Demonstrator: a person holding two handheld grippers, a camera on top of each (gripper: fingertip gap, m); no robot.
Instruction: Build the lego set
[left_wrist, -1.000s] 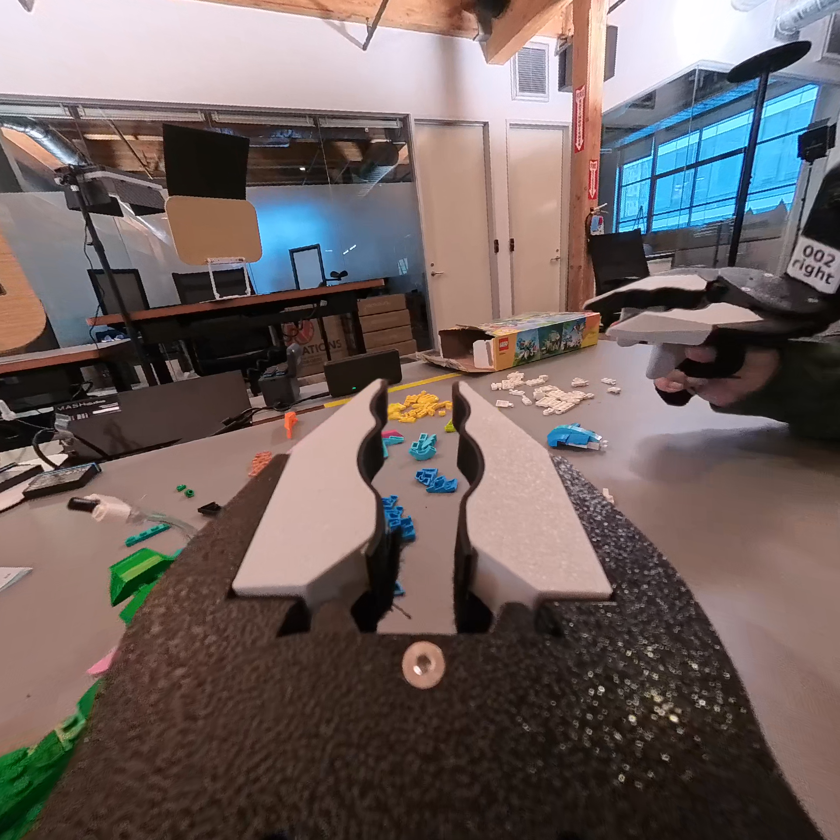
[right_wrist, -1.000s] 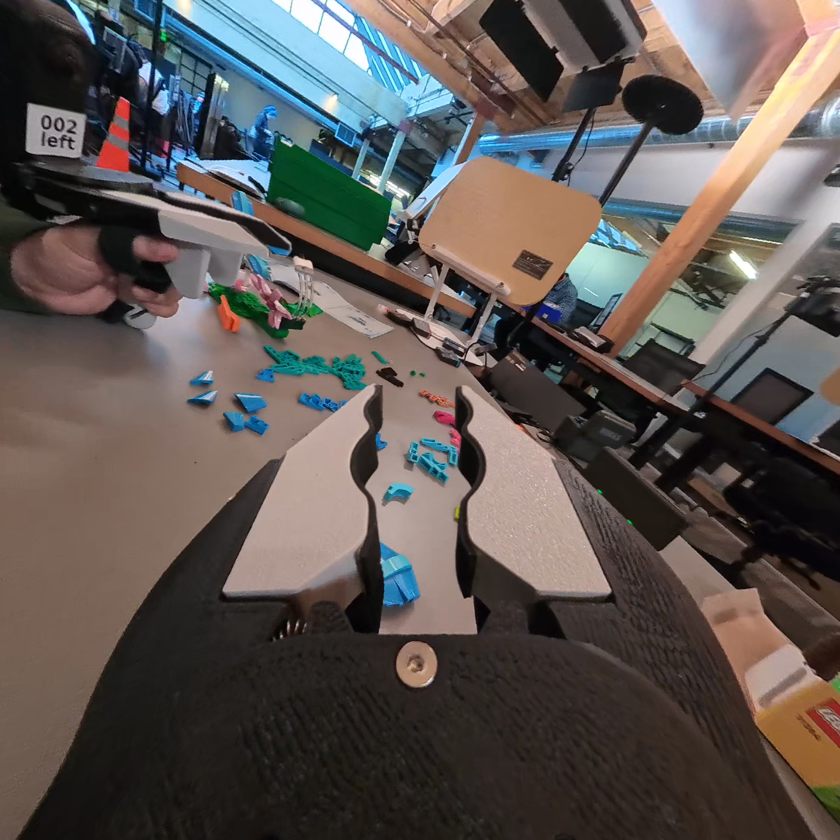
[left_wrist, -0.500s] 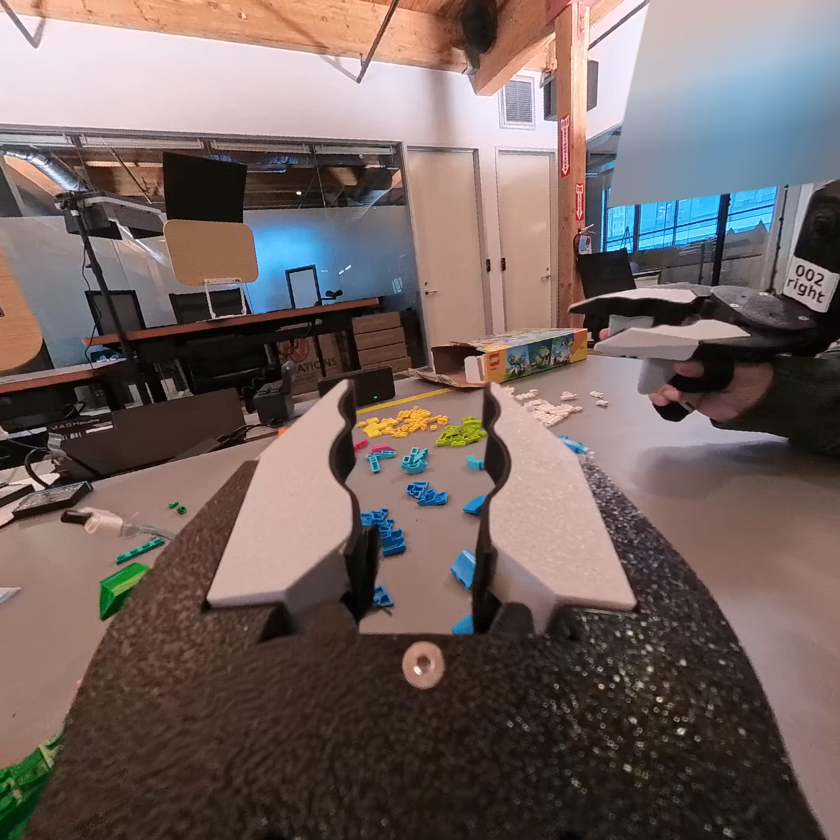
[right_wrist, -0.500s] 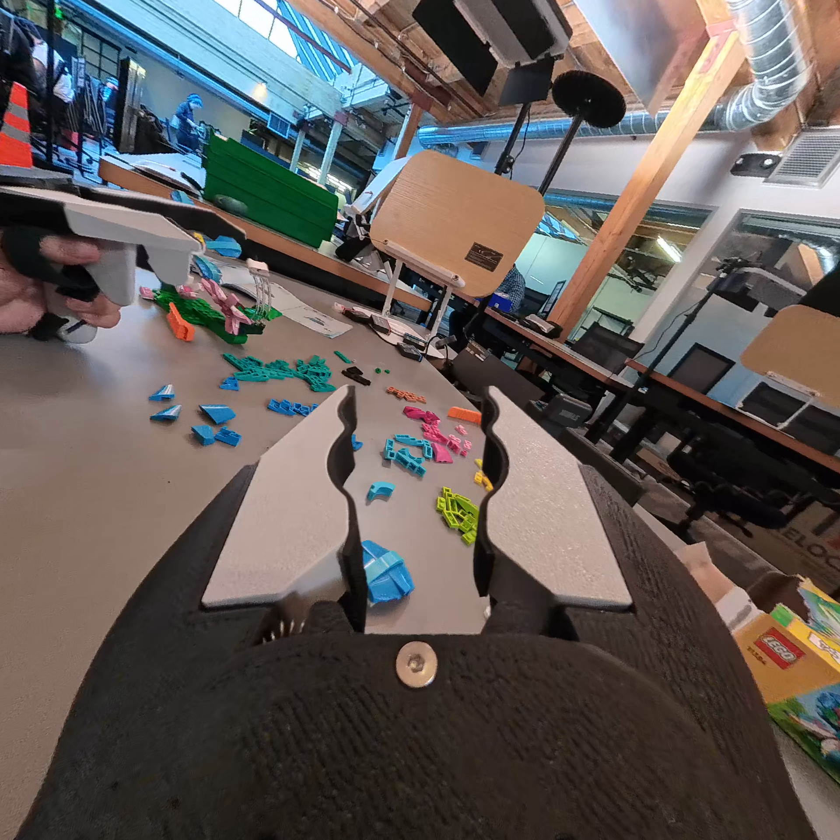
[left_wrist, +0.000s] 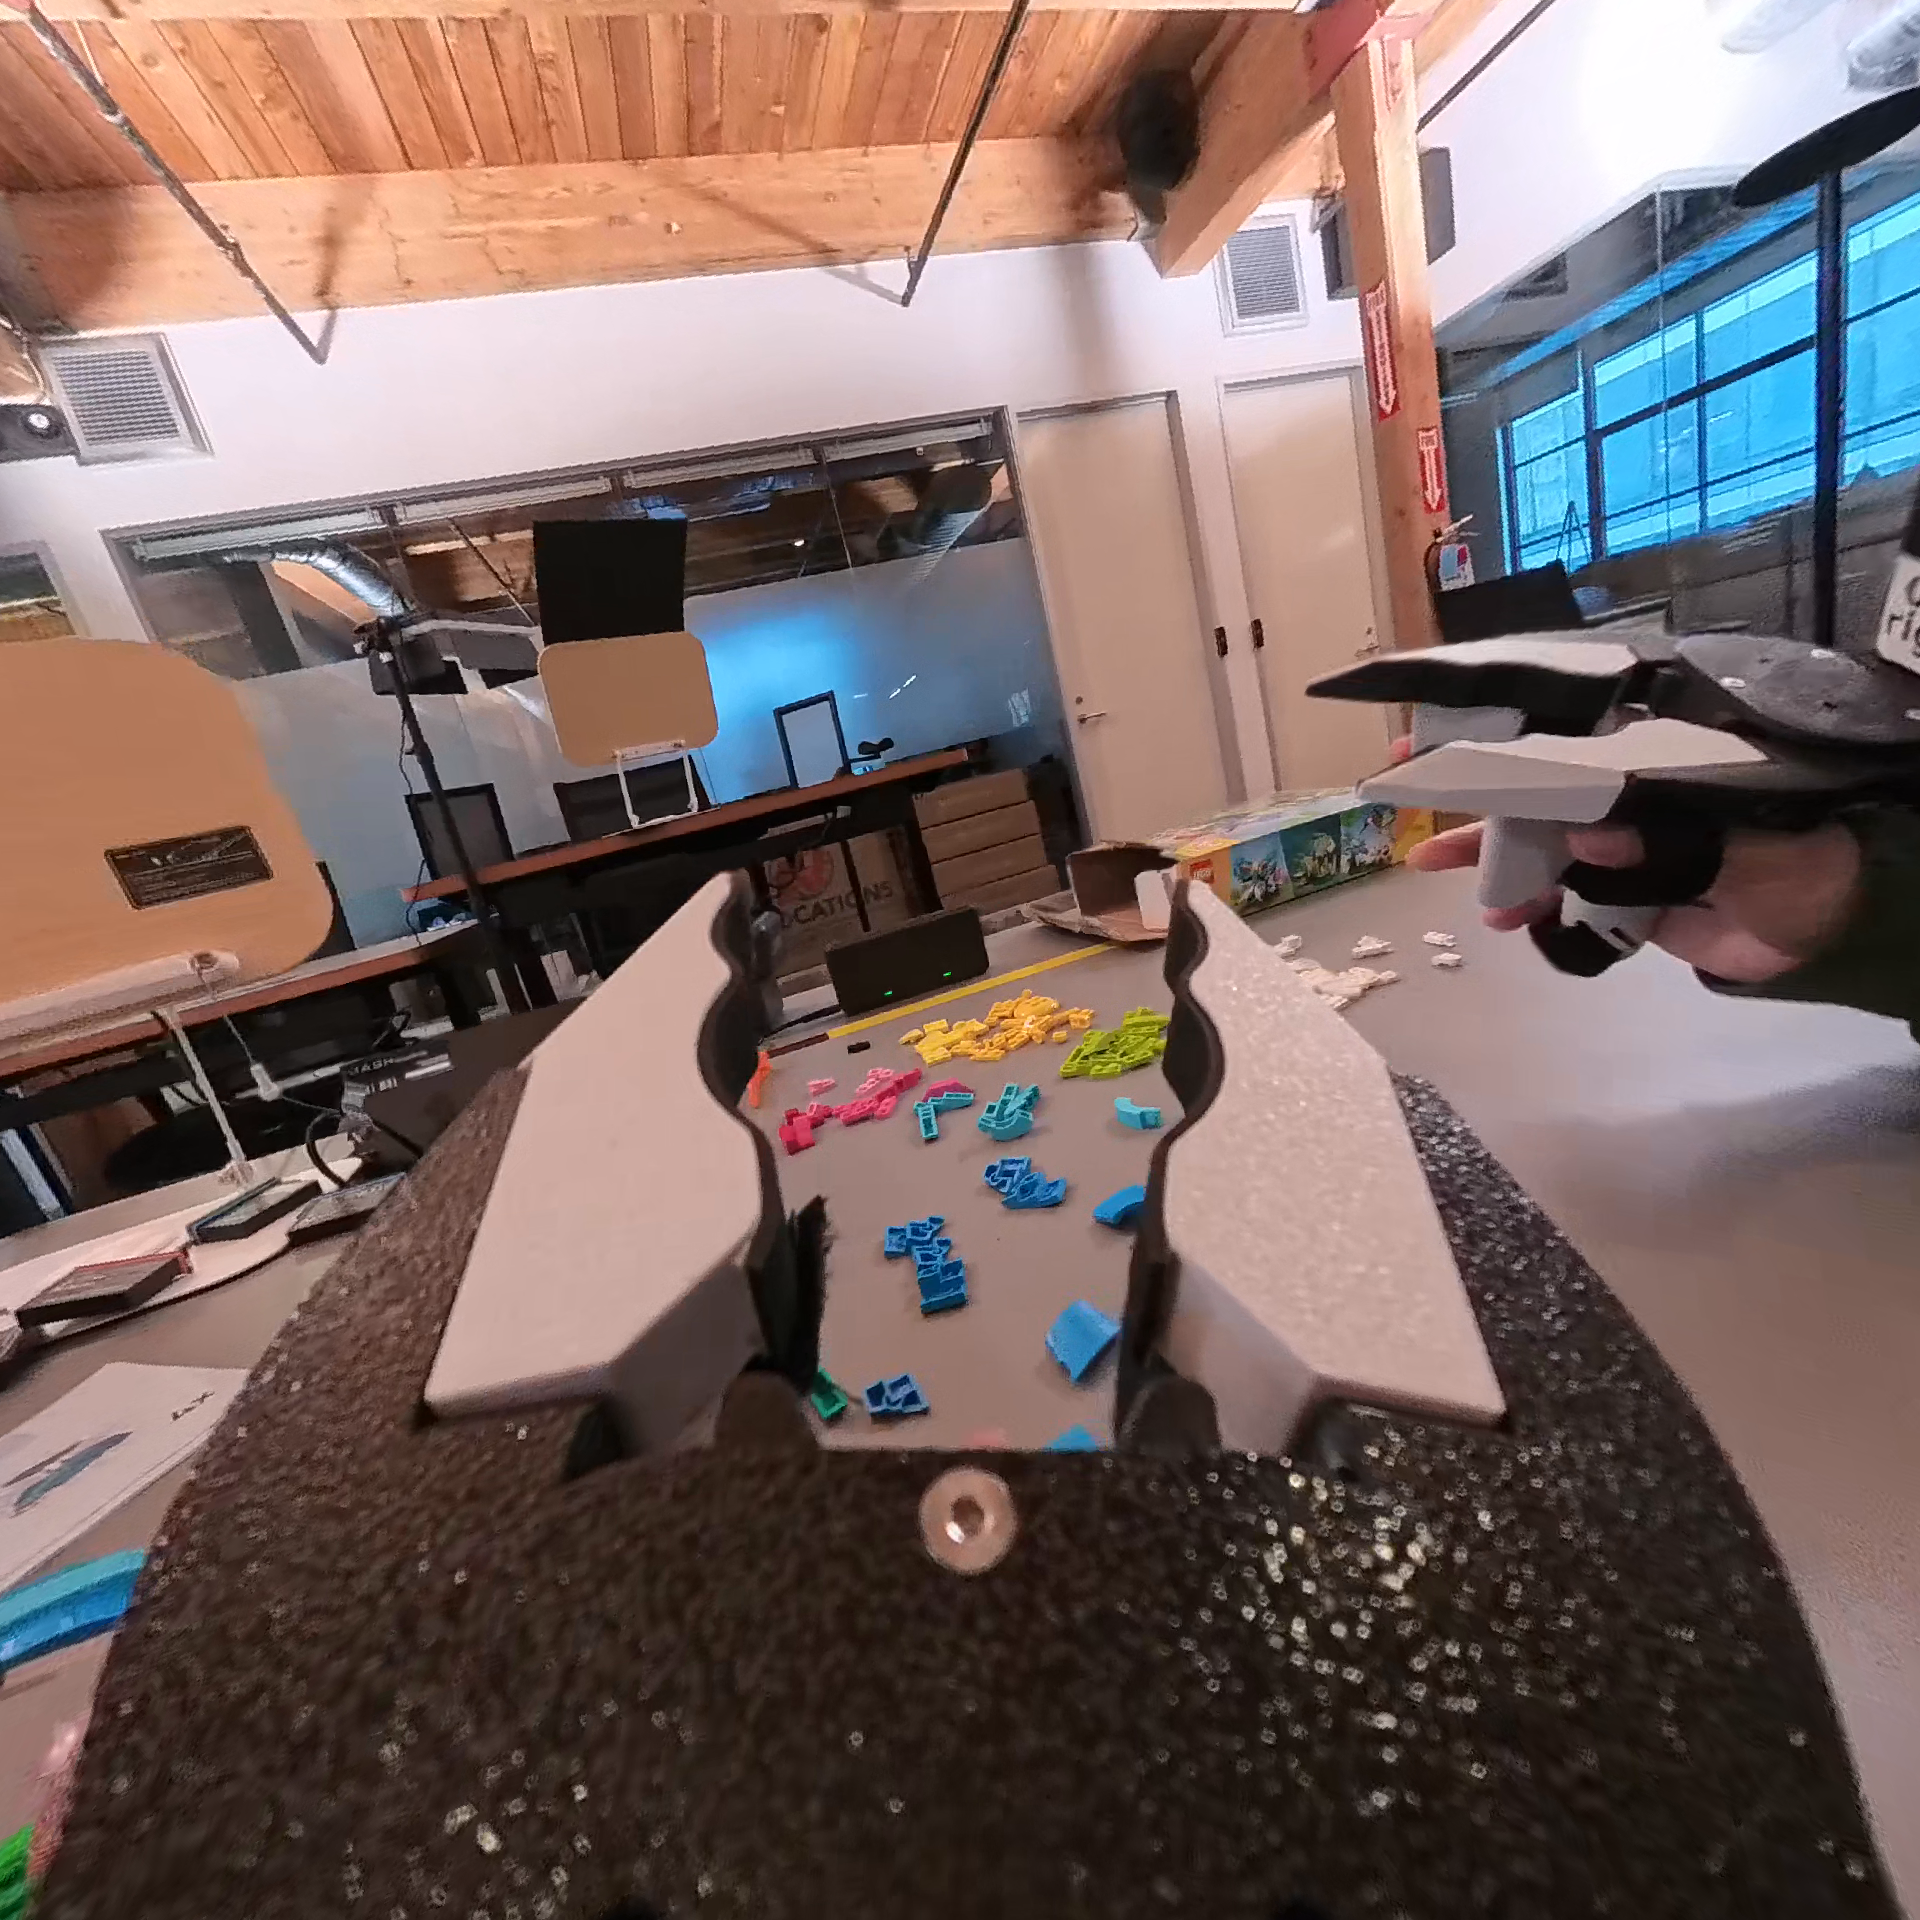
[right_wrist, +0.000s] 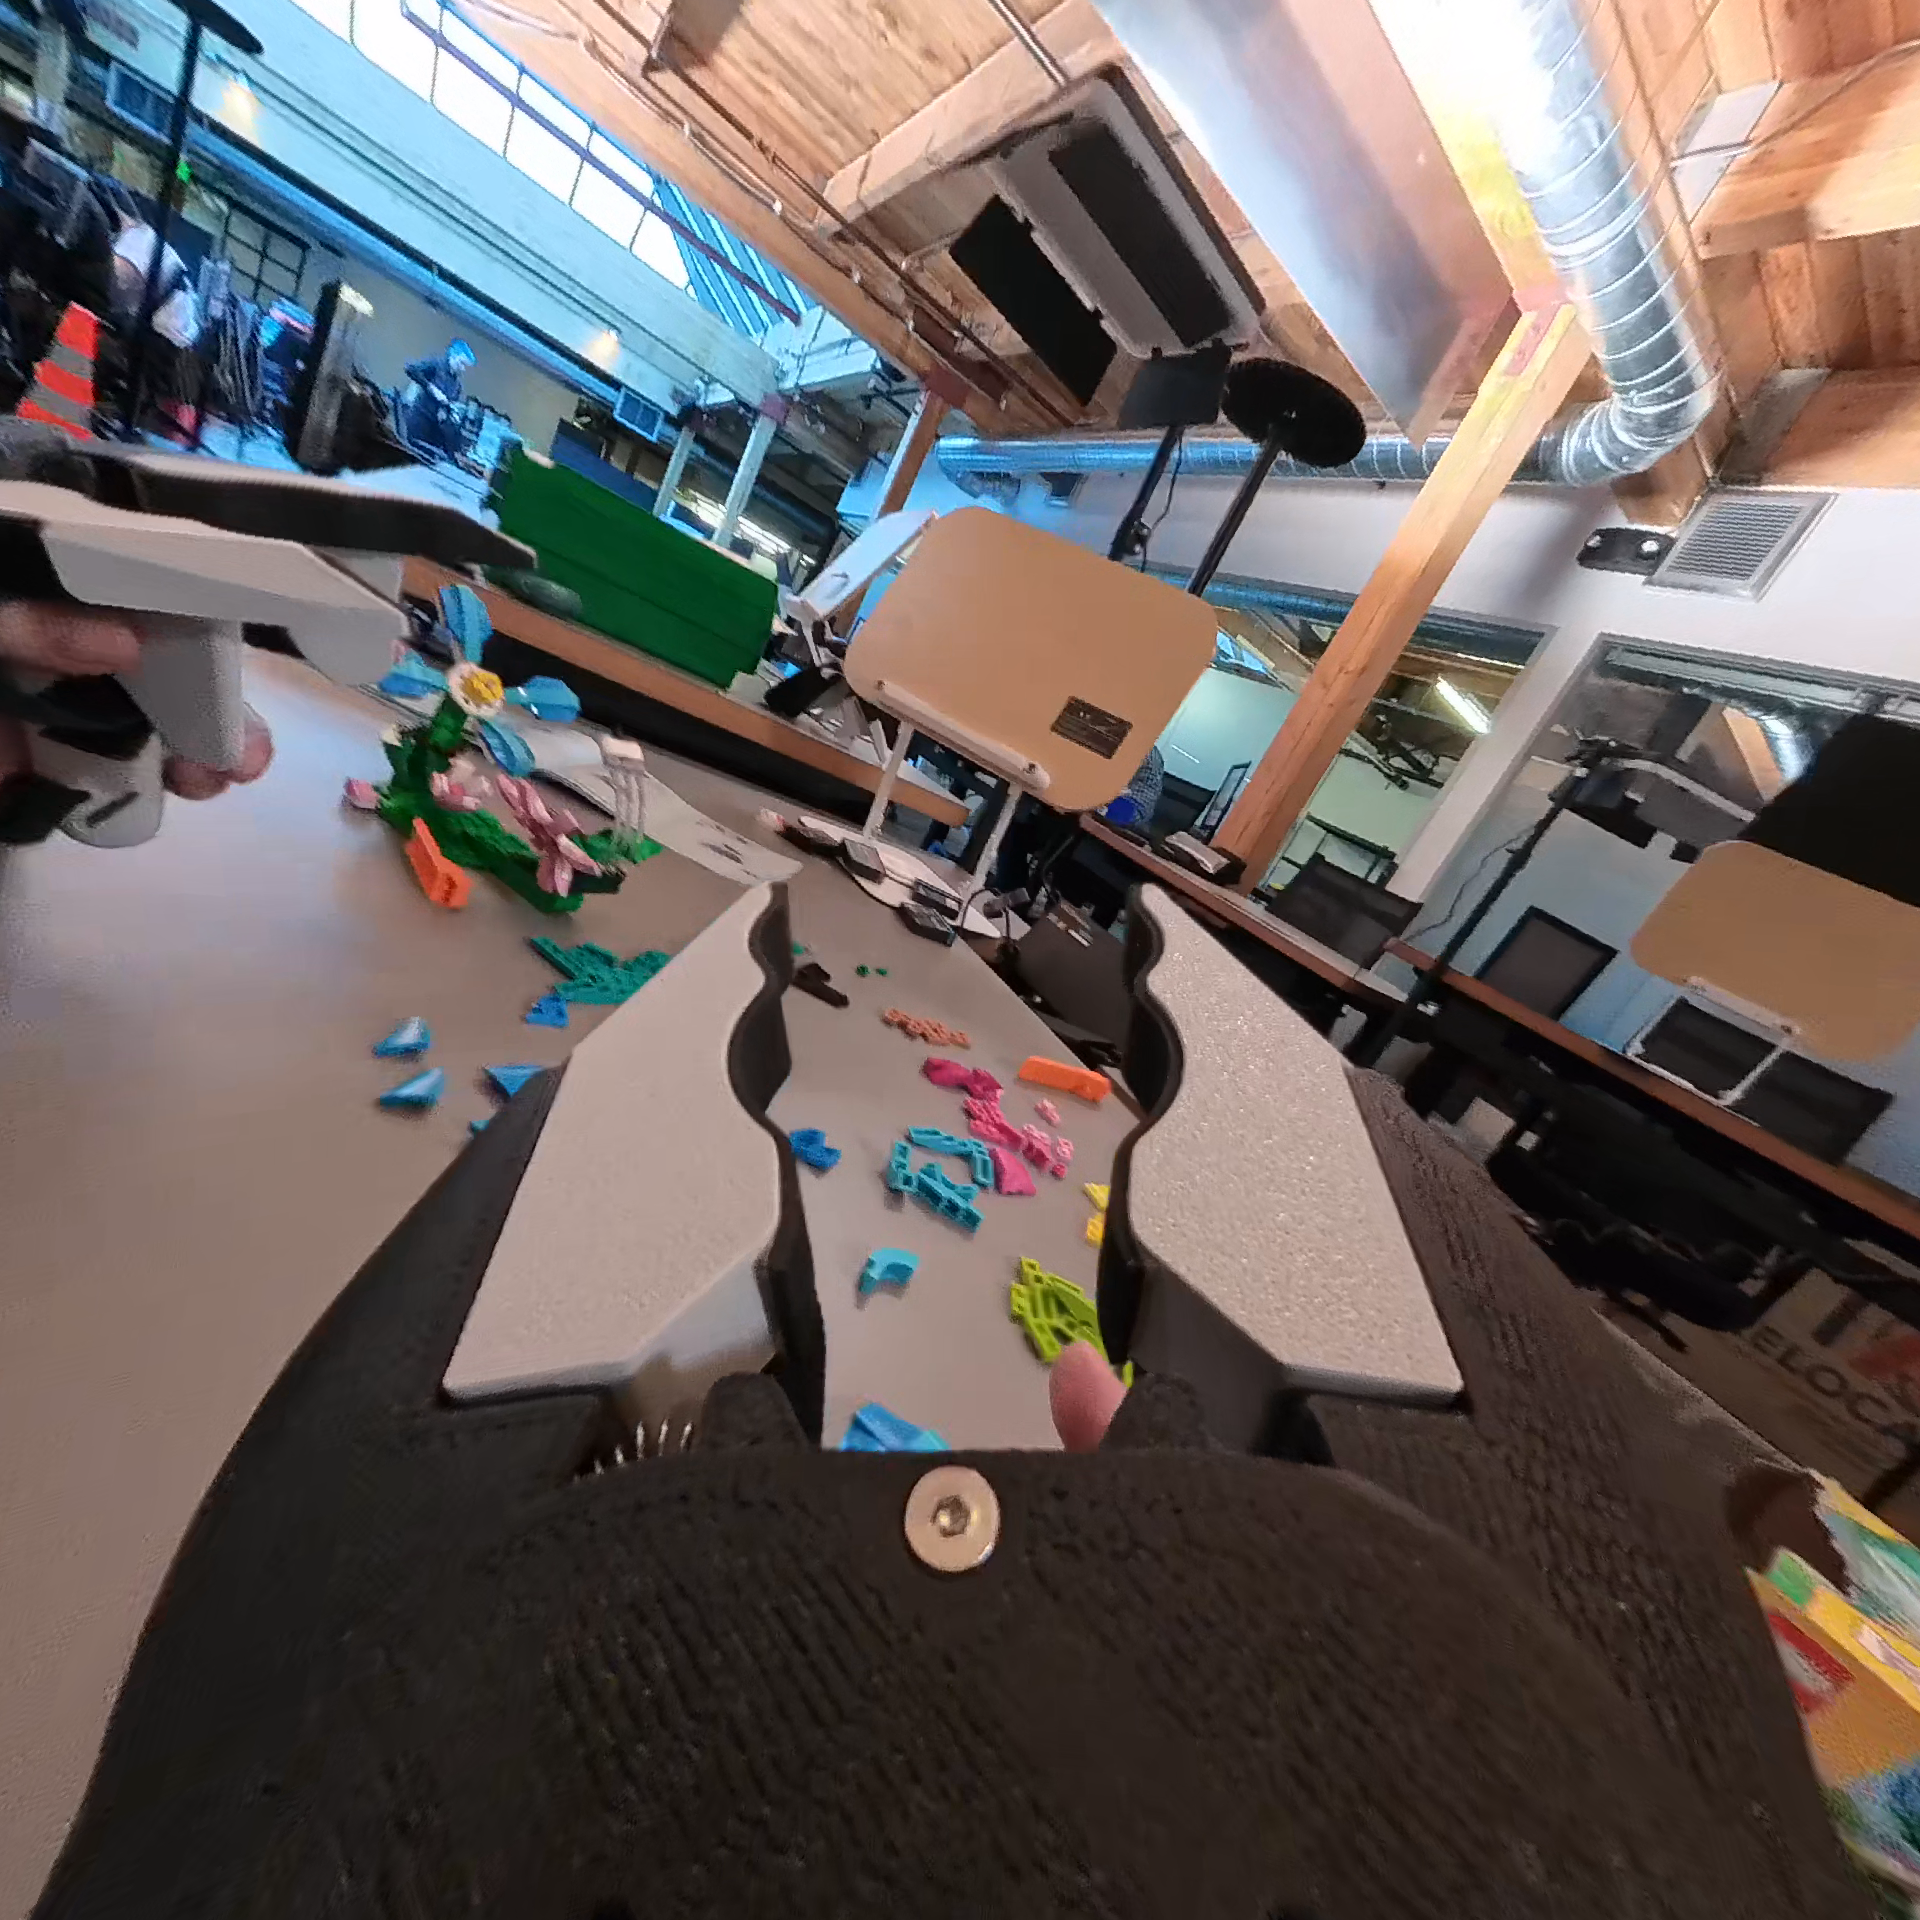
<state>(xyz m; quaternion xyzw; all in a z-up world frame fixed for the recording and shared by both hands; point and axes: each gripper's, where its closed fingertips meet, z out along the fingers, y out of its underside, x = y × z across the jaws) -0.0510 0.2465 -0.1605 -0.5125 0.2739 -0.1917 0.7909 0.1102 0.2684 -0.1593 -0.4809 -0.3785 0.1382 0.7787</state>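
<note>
My left gripper is open and empty, held above the grey table. Below its fingers lie loose blue pieces, teal pieces, pink pieces, yellow pieces and lime pieces. My right gripper is open and empty, above teal pieces, pink pieces, lime pieces and an orange piece. A partly built green plant with a blue flower stands at the left of the right wrist view. Each gripper shows in the other's view, the right one and the left one.
The set's box lies at the table's far right, near white pieces. A booklet lies behind the plant. Wooden stands, a black device and desks stand beyond the table.
Both grippers have opened wider and tilted upward. The left one has swung so that the pink, yellow and lime piles show between its fingers. The right one has turned right.
</note>
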